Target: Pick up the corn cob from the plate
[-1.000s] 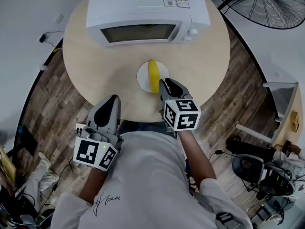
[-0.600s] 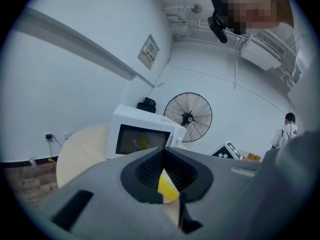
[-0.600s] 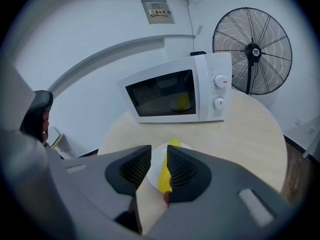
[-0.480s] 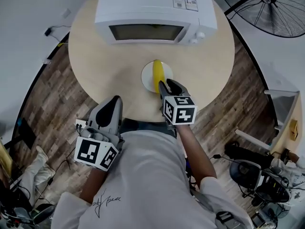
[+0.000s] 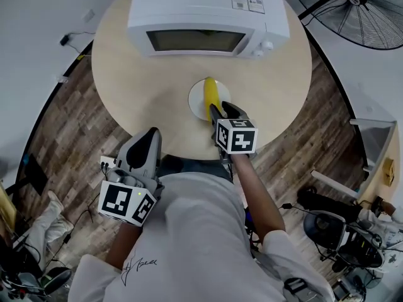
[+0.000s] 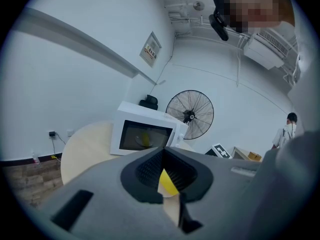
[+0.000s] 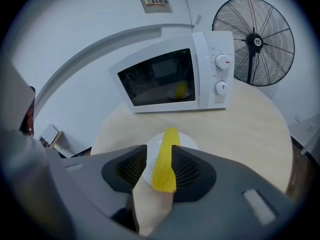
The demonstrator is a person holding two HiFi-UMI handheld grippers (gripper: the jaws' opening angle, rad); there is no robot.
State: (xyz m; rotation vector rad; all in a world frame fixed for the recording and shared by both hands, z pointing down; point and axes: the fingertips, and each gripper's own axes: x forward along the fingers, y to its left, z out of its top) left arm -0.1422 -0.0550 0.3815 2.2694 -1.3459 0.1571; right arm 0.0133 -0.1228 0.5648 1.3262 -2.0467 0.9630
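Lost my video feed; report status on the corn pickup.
Right gripper open, jaws flanking yellow corn cob. Cob on round white plate, unlifted. Left gripper shut, empty. Nothing blocking.

This looks like a lab or test room rather than a home kitchen: a white microwave (image 5: 208,17) stands on a round table (image 5: 126,93) between plain white walls, on a wood-pattern floor (image 5: 63,131). A large pedestal fan (image 5: 352,11), tangled cables and gear (image 5: 343,231) on the floor, a posted wall notice (image 7: 154,0) and a wall-mounted air conditioner (image 6: 262,49) point the same way.
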